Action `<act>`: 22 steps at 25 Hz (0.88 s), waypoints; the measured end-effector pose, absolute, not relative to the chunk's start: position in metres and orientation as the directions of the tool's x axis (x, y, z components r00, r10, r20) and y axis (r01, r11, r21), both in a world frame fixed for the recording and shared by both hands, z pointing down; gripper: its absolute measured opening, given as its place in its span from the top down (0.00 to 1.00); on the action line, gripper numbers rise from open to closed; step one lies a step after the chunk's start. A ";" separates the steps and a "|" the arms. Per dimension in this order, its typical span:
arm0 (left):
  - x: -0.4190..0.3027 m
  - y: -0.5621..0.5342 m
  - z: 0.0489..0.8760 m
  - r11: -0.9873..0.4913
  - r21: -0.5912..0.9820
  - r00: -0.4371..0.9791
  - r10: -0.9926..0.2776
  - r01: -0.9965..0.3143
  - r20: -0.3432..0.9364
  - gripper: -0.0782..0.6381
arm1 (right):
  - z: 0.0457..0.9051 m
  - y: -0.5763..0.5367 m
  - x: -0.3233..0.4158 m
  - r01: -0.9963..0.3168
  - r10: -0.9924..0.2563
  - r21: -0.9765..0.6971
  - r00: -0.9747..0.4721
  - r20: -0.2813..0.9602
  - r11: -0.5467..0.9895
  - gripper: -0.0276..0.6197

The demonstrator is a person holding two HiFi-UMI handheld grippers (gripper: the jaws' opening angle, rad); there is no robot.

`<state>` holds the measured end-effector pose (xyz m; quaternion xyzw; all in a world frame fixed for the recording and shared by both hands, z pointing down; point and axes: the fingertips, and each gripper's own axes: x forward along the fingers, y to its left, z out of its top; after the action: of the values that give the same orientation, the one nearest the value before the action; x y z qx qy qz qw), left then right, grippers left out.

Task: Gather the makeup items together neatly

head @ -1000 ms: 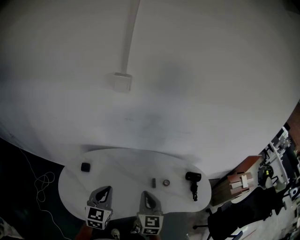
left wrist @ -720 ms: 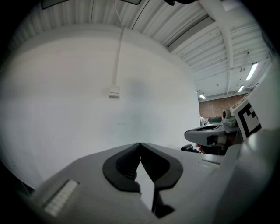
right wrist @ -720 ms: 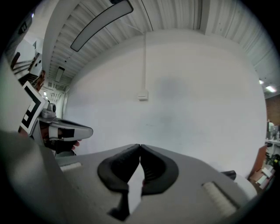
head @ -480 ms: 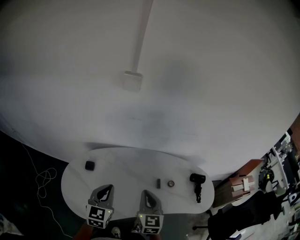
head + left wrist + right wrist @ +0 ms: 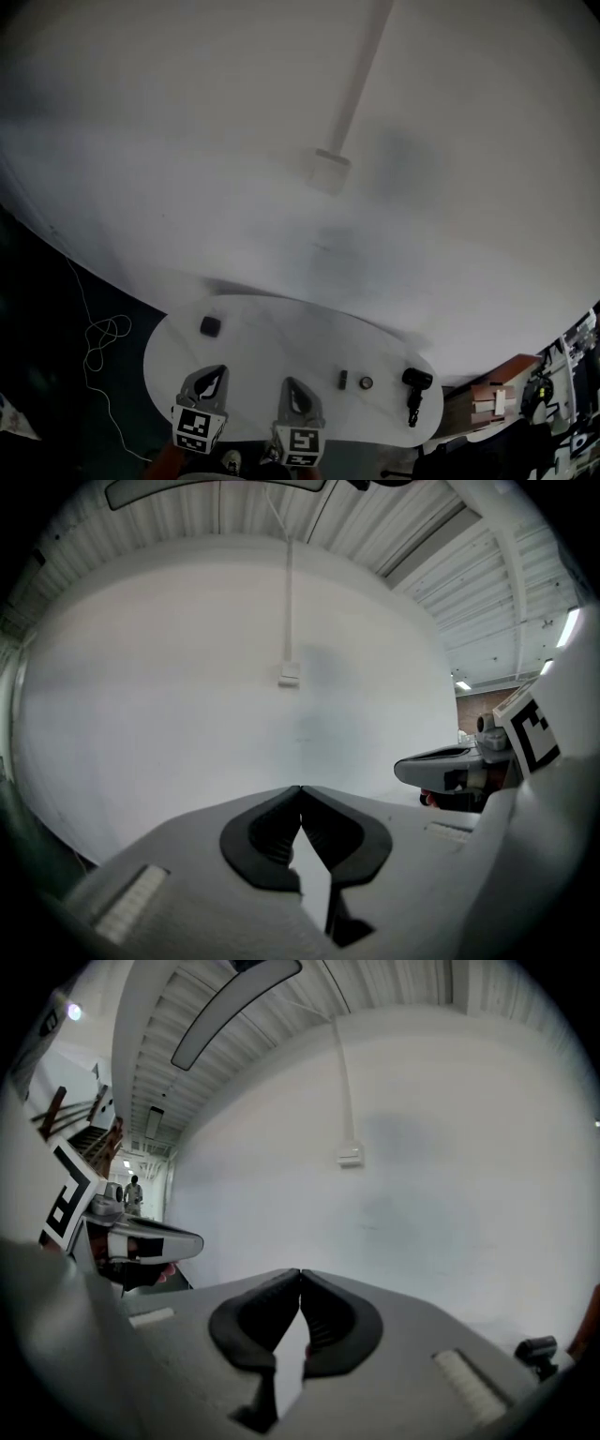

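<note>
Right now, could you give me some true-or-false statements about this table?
The left gripper and the right gripper are both shut and empty. True.
The black square item lies alone on the table's left part. True.
All items sit in one pile. False: the small stick, the round item and the black tool lie spread along the right part.
The right gripper grips the round item. False: it lies untouched on the table.

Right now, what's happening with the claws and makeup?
Left claw, right claw shut, empty. Black block, dark stick, round piece, black tool spread across table, untouched. Nothing blocking.
</note>
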<state>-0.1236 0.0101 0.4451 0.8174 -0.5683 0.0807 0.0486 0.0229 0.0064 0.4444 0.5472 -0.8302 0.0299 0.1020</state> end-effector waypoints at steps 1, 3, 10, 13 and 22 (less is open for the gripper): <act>-0.134 0.010 0.446 -0.326 -0.009 0.319 -0.929 -0.945 0.190 0.88 | 0.445 0.004 0.012 -0.904 -0.892 0.063 -0.403 0.206 0.423 0.95; -0.155 0.010 0.448 -0.280 -0.005 0.273 -0.941 -0.960 0.197 0.88 | 0.447 -0.004 -0.010 -0.880 -0.869 0.067 -0.447 0.212 0.469 0.95; -0.208 0.010 0.455 -0.138 0.003 0.136 -0.969 -0.990 0.208 0.88 | 0.456 -0.027 -0.074 -0.784 -0.775 0.077 -0.588 0.231 0.617 0.95; -0.220 0.002 0.463 -0.086 0.006 0.085 -0.971 -0.996 0.224 0.88 | 0.465 -0.043 -0.094 -0.737 -0.727 0.071 -0.640 0.249 0.672 0.95; -0.243 -0.031 0.506 0.086 0.035 -0.071 -0.950 -0.996 0.304 0.88 | 0.517 -0.104 -0.130 -0.606 -0.579 0.031 -0.742 0.337 0.795 0.95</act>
<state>-0.2426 -0.0310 0.5061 0.6700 -0.7261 0.0911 0.1252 -0.1301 -0.1044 0.5174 0.3180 -0.9324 0.0403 0.1670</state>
